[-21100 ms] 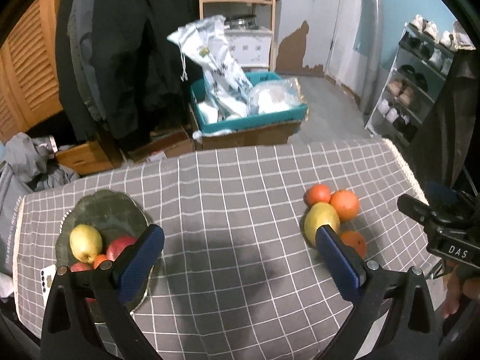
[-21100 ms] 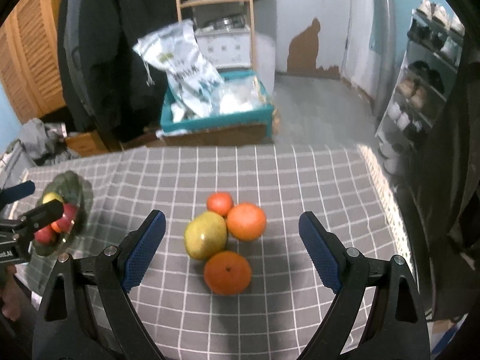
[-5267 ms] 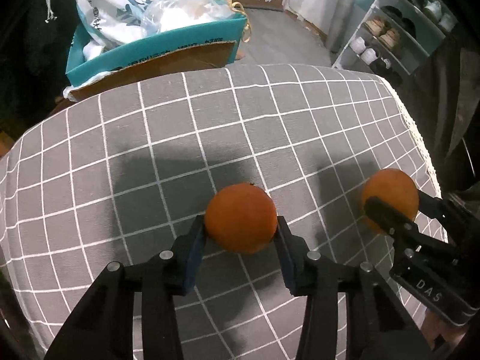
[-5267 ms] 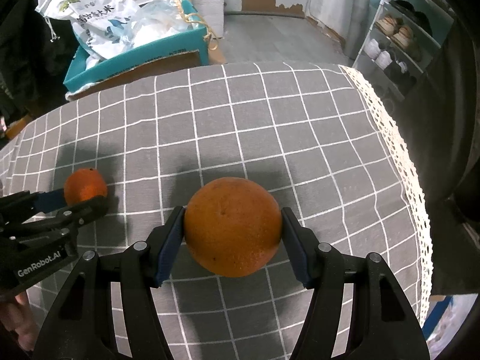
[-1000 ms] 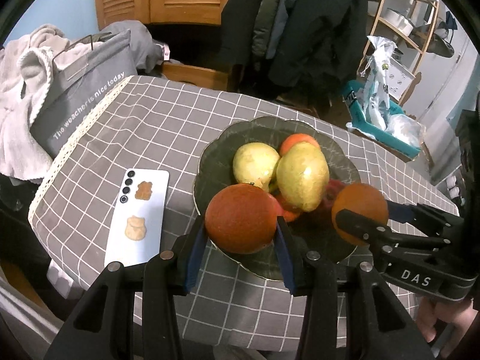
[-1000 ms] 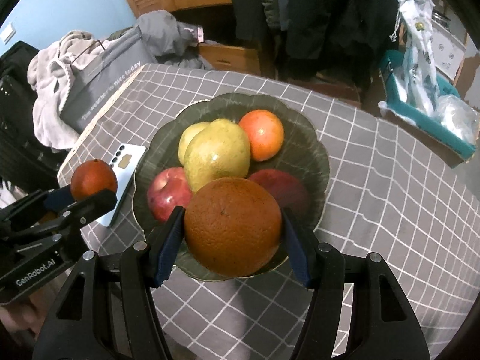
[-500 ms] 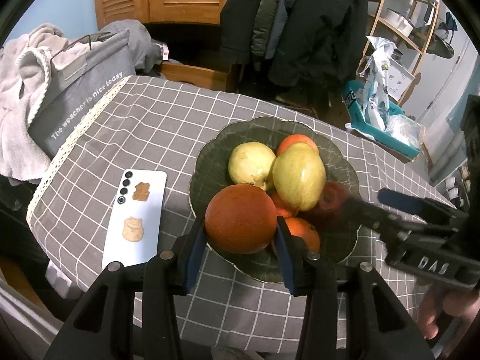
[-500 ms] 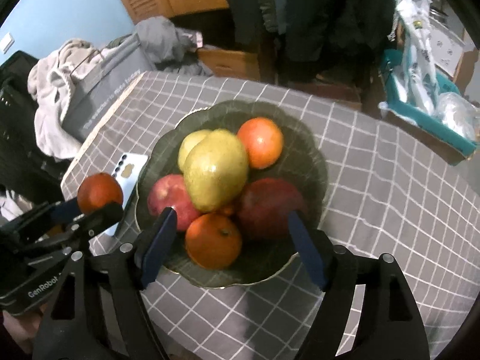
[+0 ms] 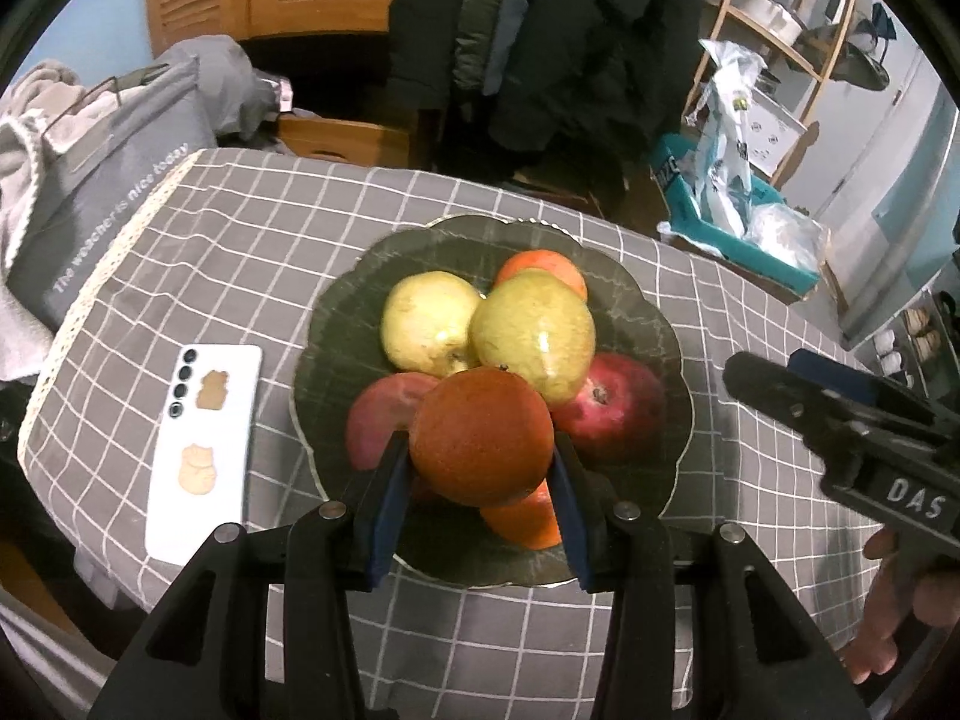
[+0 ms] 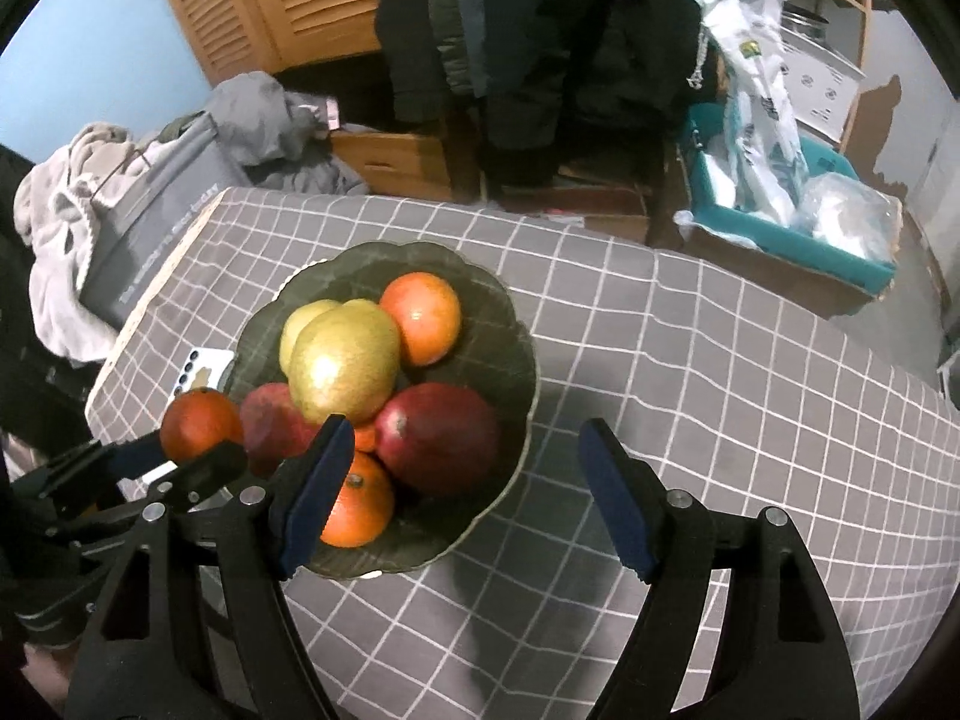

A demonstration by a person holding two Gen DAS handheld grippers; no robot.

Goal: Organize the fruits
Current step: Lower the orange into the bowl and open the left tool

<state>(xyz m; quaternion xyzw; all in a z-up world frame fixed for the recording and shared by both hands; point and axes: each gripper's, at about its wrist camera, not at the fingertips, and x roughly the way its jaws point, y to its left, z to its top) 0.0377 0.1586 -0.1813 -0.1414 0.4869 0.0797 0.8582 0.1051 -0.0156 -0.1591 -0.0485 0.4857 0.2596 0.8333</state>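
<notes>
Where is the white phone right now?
In the left wrist view, the white phone lies flat on the checked tablecloth, just left of the fruit plate.

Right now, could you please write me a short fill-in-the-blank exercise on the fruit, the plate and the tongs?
1. The left tongs are shut on an ____.
2. The right tongs are open and hold ____.
3. The white phone lies beside the plate on the checked ____.

Missing words: orange; nothing; tablecloth
</notes>
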